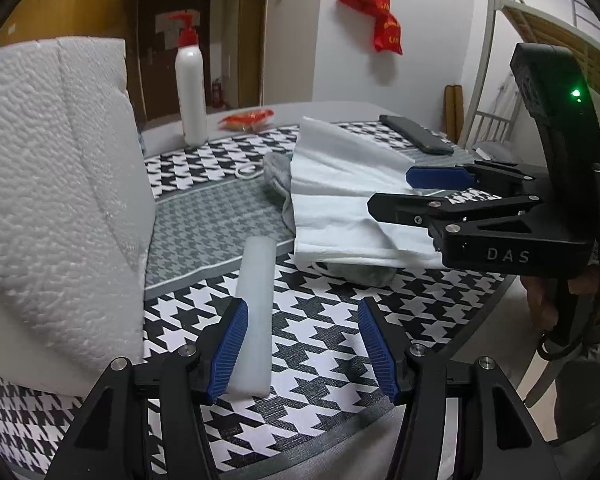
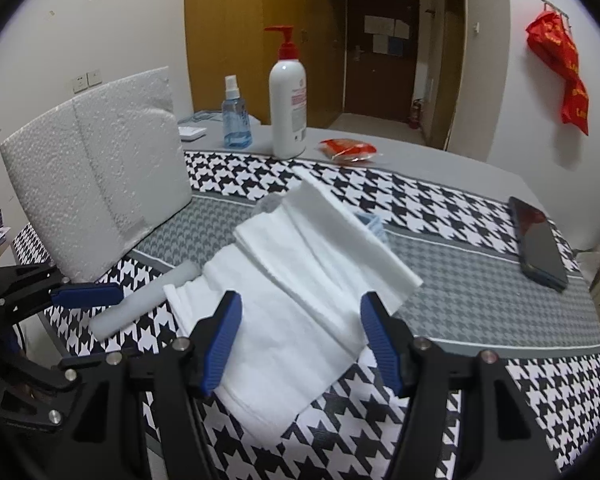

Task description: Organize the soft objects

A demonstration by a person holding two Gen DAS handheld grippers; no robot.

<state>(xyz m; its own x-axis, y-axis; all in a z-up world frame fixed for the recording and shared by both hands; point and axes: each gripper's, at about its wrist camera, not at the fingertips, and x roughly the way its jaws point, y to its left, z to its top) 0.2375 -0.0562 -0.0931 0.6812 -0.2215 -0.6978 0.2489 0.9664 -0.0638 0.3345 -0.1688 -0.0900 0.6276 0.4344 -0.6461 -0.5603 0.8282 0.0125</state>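
Left wrist view is showing your left gripper [image 1: 302, 346] hanging with its jaws spread over the houndstooth cloth [image 1: 324, 344]. To its left the big foam block [image 1: 56, 184] is leaning up from the table. Ahead and right of it the folded white towel [image 1: 340, 200] is lying on a grey cloth [image 1: 276, 178]. The white foam stick [image 1: 254, 312] is lying just inside the left finger, seemingly touching its blue pad, well clear of the right one. Your right gripper [image 2: 300, 342] is hovering with jaws spread too, nothing pinched, the towel's near end lying between and beneath its fingers. Beyond both, a pump bottle [image 2: 287, 108] is standing.
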